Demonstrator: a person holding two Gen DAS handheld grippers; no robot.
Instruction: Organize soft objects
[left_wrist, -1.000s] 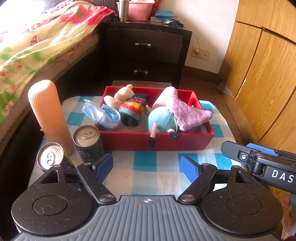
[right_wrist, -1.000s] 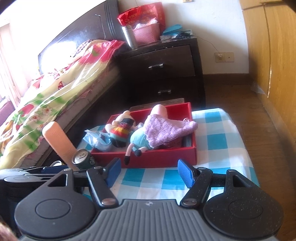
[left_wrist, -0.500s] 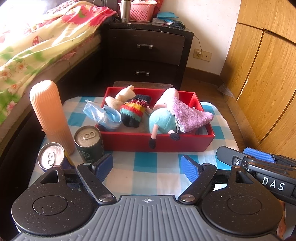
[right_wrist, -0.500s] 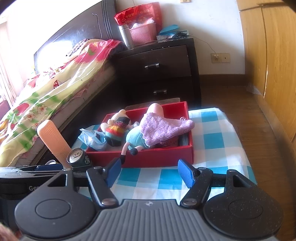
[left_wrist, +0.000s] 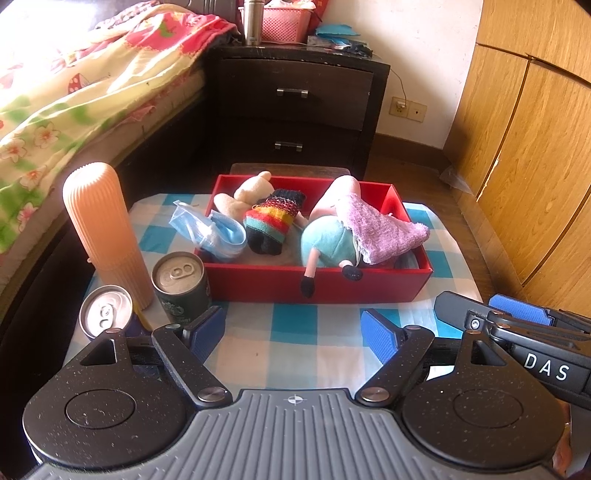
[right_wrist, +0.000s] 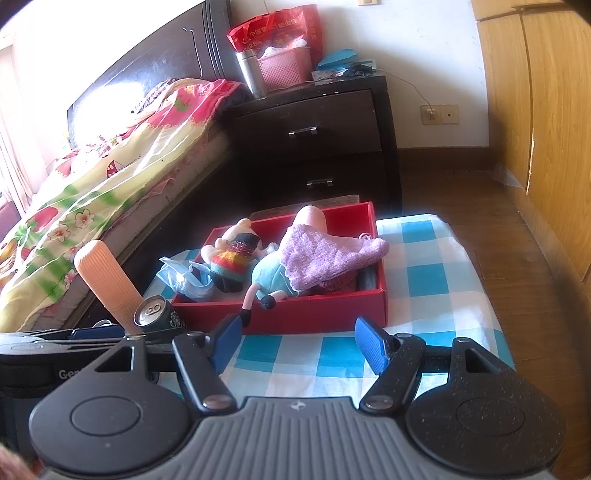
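Note:
A red box (left_wrist: 369, 286) (right_wrist: 325, 314) sits on the blue-checked cloth (left_wrist: 295, 332). Inside lie a plush in a rainbow sweater (left_wrist: 273, 221) (right_wrist: 236, 254), a pink plush in a teal dress (left_wrist: 328, 247) (right_wrist: 271, 275) with its legs over the front wall, and a purple cloth (left_wrist: 384, 232) (right_wrist: 328, 254) draped on it. A blue face mask (left_wrist: 210, 229) (right_wrist: 184, 278) hangs over the box's left wall. My left gripper (left_wrist: 295, 332) hovers open and empty in front of the box. My right gripper (right_wrist: 299, 343) is open too, nothing between its blue pads.
An orange ribbed cylinder (left_wrist: 105, 229) and two drink cans (left_wrist: 181, 284) (left_wrist: 105, 314) stand left of the box. A dark nightstand (left_wrist: 295, 110) is behind, a bed (left_wrist: 74, 92) to the left, wooden wardrobe doors (left_wrist: 535, 166) to the right.
Both views shifted only slightly; the right gripper's body sits a little lower in the left wrist view. Nothing in the box moved.

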